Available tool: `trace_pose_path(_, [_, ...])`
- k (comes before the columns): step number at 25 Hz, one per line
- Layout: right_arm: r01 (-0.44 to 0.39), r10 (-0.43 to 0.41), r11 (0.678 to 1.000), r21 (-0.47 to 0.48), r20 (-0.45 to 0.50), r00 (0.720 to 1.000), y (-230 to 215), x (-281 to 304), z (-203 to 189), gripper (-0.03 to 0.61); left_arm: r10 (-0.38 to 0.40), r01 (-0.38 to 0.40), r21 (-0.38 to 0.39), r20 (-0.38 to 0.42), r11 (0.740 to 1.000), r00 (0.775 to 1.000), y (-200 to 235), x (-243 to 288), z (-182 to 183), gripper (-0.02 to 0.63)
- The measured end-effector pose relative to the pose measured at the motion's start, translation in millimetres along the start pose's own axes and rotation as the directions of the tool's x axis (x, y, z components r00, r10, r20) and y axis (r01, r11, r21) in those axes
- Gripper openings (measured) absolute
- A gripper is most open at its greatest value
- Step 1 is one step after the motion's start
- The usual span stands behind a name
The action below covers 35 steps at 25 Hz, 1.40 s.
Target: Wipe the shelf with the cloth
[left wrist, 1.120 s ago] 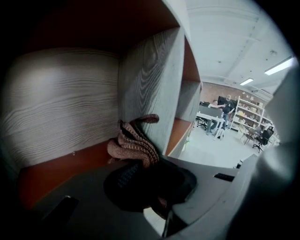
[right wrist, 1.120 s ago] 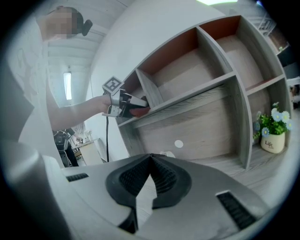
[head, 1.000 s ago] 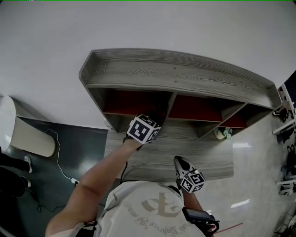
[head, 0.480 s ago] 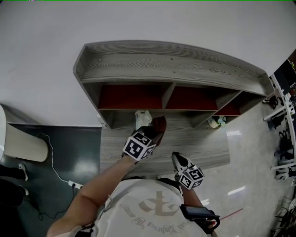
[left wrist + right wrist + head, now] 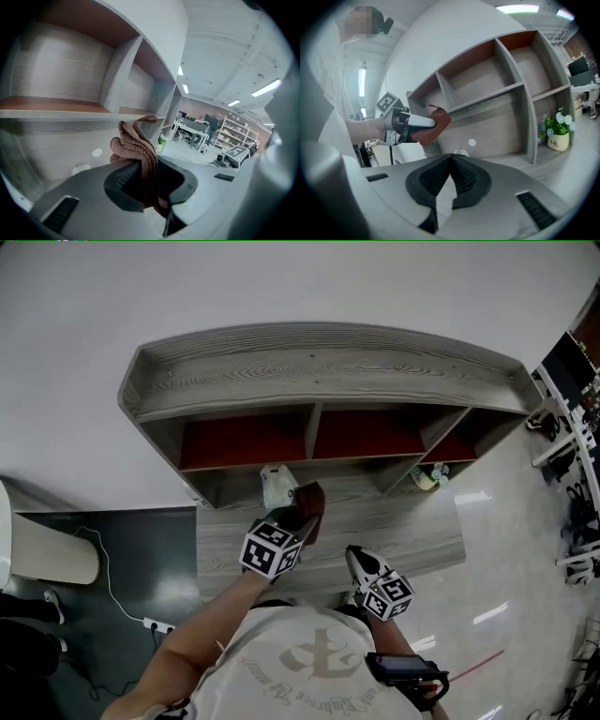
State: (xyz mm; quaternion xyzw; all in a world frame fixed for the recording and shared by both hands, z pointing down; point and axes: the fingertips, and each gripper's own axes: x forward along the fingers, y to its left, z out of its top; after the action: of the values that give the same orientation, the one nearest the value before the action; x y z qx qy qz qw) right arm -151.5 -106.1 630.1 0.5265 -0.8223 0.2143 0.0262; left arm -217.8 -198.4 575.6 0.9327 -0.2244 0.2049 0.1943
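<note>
One gripper mattered here. The left gripper [image 5: 302, 517] was clamped on the cloth [image 5: 312, 507], whose bunched brown folds stuck out past the jaw tips toward the shelf [image 5: 319, 367]. It hung over the lower board [image 5: 412, 540], just in front of the divider [image 5: 311, 430] between the left and middle compartments. Whether the cloth touched wood I could not tell. The right gripper [image 5: 356, 559], jaws pressed together on nothing, sat farther back, near the board's front edge. The wipe looked like the left's job, pushing forward.
</note>
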Motion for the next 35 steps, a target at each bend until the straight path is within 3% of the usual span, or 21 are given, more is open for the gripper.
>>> trace_pose_path(11, [-0.070, 0.070, 0.997, -0.018, -0.001, 0.998, -72, -33, 21, 0.005, 0.098, -0.096, -0.040, 0.047, 0.995, 0.994, -33, 51, 23, 0.067])
trace_pose_path(19, [-0.121, 0.122, 0.993, -0.010, 0.019, 0.992, -114, -46, 33, 0.005, 0.235, -0.236, 0.009, 0.068, 0.972, 0.970, -43, 71, 60, 0.067])
trace_pose_path(23, [-0.156, 0.156, 0.988, 0.000, 0.026, 0.987, -127, -47, 34, 0.005, 0.351, -0.358, 0.073, 0.091, 0.931, 0.932, -30, 68, 95, 0.067])
trace_pose_path(30, [-0.209, 0.209, 0.978, 0.013, 0.022, 0.978, -148, -49, 36, 0.005, 0.527, -0.530, 0.190, 0.071, 0.826, 0.847, 2, 75, 147, 0.069])
trace_pose_path(35, [-0.257, 0.257, 0.967, 0.004, 0.005, 0.967, -158, -48, 39, 0.005, 0.621, -0.616, 0.197, 0.043, 0.762, 0.782, 35, 87, 165, 0.069])
